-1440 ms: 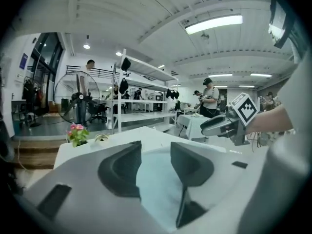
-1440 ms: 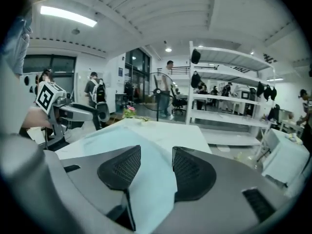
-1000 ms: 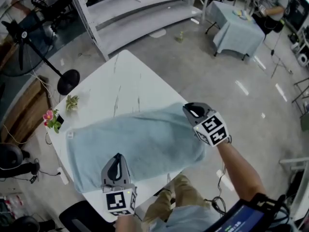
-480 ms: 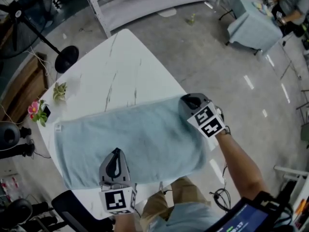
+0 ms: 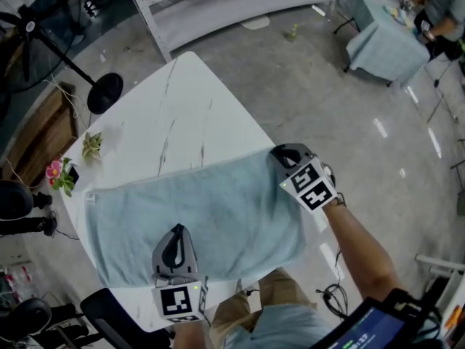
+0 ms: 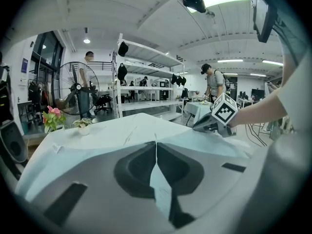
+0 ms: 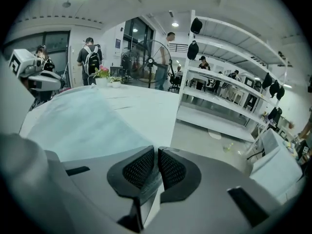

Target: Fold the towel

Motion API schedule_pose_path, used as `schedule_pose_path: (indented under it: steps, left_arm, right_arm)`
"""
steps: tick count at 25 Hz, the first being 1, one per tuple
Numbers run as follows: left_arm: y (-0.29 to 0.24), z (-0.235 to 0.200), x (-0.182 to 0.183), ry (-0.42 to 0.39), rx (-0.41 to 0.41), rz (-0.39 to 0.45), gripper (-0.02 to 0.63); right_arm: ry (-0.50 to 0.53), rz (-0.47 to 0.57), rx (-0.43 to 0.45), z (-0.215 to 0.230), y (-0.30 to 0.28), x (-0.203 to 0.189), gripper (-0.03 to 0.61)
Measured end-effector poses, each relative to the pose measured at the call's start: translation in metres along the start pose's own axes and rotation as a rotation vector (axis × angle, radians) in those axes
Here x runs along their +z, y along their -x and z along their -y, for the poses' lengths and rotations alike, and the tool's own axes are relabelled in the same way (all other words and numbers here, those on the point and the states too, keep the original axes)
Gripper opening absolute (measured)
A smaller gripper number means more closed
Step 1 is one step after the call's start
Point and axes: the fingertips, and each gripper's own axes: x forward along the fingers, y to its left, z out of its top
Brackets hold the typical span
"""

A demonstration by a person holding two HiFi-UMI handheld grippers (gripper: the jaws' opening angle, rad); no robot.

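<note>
Left gripper, right gripper tight on tagged towel

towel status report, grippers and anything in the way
Left gripper shut on towel, near edge. Right gripper at far right corner, jaws opening, fabric between. Towel spread on table. Small plants clear of it.

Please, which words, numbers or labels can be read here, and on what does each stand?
None can be read.
Screen: green characters, too blurred.
Tag on the towel: too small.
Marker cubes: black-and-white square patterns, no letters.
</note>
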Motion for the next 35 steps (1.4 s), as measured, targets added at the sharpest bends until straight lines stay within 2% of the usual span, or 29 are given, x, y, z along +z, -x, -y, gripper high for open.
schedule_pose_path:
  steps: [4, 8, 11, 14, 19, 26, 28, 31, 35]
  left_arm:
    - [0.007, -0.002, 0.010, -0.016, 0.009, 0.008, 0.011]
    - [0.021, -0.009, 0.012, -0.033, -0.004, 0.023, 0.011]
    - [0.031, -0.012, 0.013, -0.052, -0.040, 0.041, 0.011]
    - [0.046, -0.017, 0.011, -0.065, -0.075, 0.053, 0.011]
    - [0.065, -0.028, -0.005, -0.087, -0.112, 0.046, 0.011]
    - [0.078, -0.032, -0.010, -0.109, -0.130, 0.048, 0.011]
    - [0.080, -0.033, -0.013, -0.111, -0.133, 0.053, 0.011]
    - [0.085, -0.033, -0.010, -0.113, -0.131, 0.060, 0.011]
    - [0.097, -0.041, -0.008, -0.100, -0.123, 0.069, 0.011]
  right_arm:
    - [-0.093, 0.056, 0.009, 0.001, 0.020, 0.016, 0.101]
    - [-0.196, 0.077, -0.024, 0.000, 0.051, 0.015, 0.120]
    - [-0.275, 0.044, -0.078, -0.010, 0.077, -0.012, 0.123]
    - [-0.362, -0.003, -0.118, -0.036, 0.098, -0.047, 0.126]
    - [-0.450, -0.053, -0.184, -0.082, 0.123, -0.091, 0.135]
    - [-0.537, -0.067, -0.240, -0.102, 0.134, -0.112, 0.138]
    - [-0.534, -0.088, -0.241, -0.103, 0.132, -0.112, 0.136]
    - [-0.547, -0.117, -0.202, -0.108, 0.129, -0.110, 0.050]
    - [-0.605, -0.088, -0.191, -0.108, 0.137, -0.090, 0.037]
